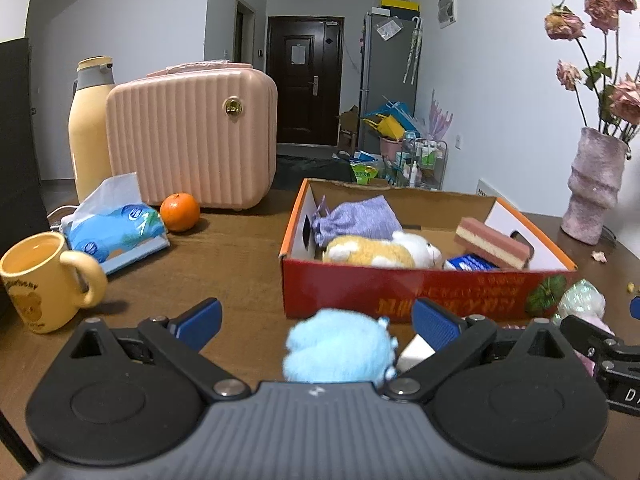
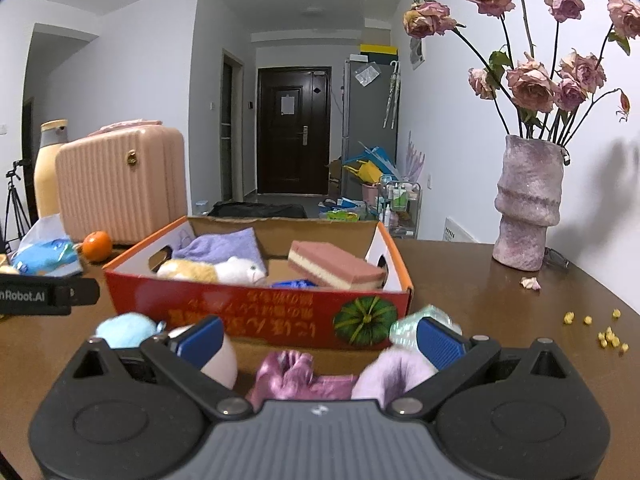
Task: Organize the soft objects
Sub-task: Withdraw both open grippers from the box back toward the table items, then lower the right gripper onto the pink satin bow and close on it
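Note:
A red cardboard box (image 1: pixel 404 288) (image 2: pixel 260 312) stands on the brown table. It holds a purple cloth pouch (image 1: pixel 356 218), an orange-and-white plush (image 1: pixel 380 254), a pink sponge (image 1: pixel 494 242) and a blue packet (image 1: pixel 470 263). My left gripper (image 1: pixel 316 324) is open, and a light blue plush (image 1: pixel 340 346) lies between its fingers in front of the box. My right gripper (image 2: pixel 320 342) is open around a pink-purple soft toy (image 2: pixel 304 374) with a pale purple fluffy part (image 2: pixel 394 376). The blue plush (image 2: pixel 126 330) shows to its left.
A yellow mug (image 1: pixel 44 280), blue tissue pack (image 1: pixel 116 230), orange (image 1: pixel 180 212), pink case (image 1: pixel 192 140) and yellow flask (image 1: pixel 90 124) stand at the left. A vase of dried roses (image 2: pixel 528 208) stands at the right, with petals and crumbs (image 2: pixel 600 332) near it.

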Demonstrator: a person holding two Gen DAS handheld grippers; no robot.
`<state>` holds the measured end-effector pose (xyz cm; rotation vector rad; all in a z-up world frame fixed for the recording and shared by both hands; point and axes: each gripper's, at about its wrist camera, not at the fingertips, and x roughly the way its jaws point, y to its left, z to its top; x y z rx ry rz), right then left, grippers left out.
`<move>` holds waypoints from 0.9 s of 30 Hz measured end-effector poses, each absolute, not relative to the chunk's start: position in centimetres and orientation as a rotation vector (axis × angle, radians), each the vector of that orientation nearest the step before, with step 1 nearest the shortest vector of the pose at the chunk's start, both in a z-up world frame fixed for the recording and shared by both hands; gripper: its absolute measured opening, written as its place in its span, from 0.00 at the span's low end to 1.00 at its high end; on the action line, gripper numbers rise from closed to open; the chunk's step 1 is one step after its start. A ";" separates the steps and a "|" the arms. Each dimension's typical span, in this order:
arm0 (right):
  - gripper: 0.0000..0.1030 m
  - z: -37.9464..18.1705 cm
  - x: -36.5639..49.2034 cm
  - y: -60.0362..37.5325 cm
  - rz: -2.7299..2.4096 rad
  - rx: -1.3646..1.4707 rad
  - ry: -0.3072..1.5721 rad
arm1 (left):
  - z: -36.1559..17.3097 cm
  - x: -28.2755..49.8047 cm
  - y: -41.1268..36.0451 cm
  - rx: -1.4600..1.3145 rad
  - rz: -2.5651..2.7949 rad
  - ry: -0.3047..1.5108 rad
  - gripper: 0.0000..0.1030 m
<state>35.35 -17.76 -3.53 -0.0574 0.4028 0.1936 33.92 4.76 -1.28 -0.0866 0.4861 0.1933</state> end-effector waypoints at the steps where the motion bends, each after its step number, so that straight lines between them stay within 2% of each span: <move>1: 1.00 -3.7 34.9 -17.7 0.195 -0.059 0.405 | -1.4 33.4 4.8 -0.085 0.190 0.488 1.00; 11: 1.00 -5.0 31.5 -17.7 0.209 -0.062 0.422 | -2.4 29.2 5.4 -0.101 0.168 0.508 1.00; 23: 1.00 -5.2 31.6 -17.7 0.209 -0.056 0.424 | -2.8 29.2 5.4 -0.105 0.154 0.525 1.00; 27: 0.89 -5.4 31.9 -17.1 0.241 -0.070 0.419 | -2.8 29.3 5.4 -0.106 0.151 0.528 1.00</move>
